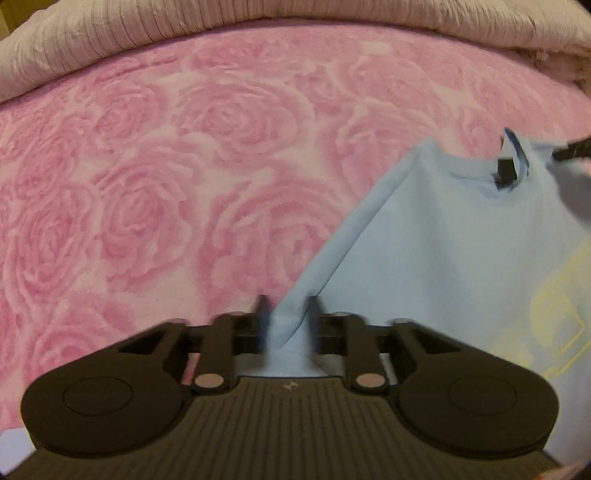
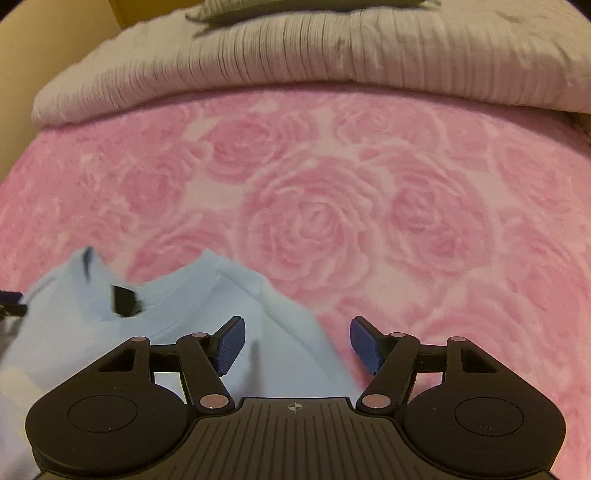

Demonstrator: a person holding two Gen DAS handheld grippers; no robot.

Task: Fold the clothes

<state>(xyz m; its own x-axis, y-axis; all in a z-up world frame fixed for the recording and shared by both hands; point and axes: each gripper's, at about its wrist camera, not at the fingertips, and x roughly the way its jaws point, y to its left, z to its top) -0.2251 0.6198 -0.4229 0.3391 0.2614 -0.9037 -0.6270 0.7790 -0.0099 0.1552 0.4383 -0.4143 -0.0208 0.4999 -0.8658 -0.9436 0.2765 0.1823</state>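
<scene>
Two wrist views cover the same bed, each catching what the other misses. From the left wrist, the left gripper sits at the lower middle of the frame with its jaws pinched together on a bunched edge of the light blue shirt; the cloth rises from between the fingers and spreads toward the right of the frame. Only this view shows the pale yellow print on the shirt, at the lower right, and the clamped fold itself. The neckline with its dark label lies in the upper right, blurred.

From the right wrist, the right gripper stands at the lower middle with its jaws wide apart, the blue ribbed pads holding nothing. The shirt lies in the lower left of that frame, one edge running under the gap between the fingers; the label shows at the left. Whether the pads touch the cloth cannot be told.

Both views show the pink rose-patterned blanket under the shirt and the ribbed beige quilt across the top. Only the right wrist view shows a grey cushion on the quilt at the top edge and a yellowish wall at the upper left.
</scene>
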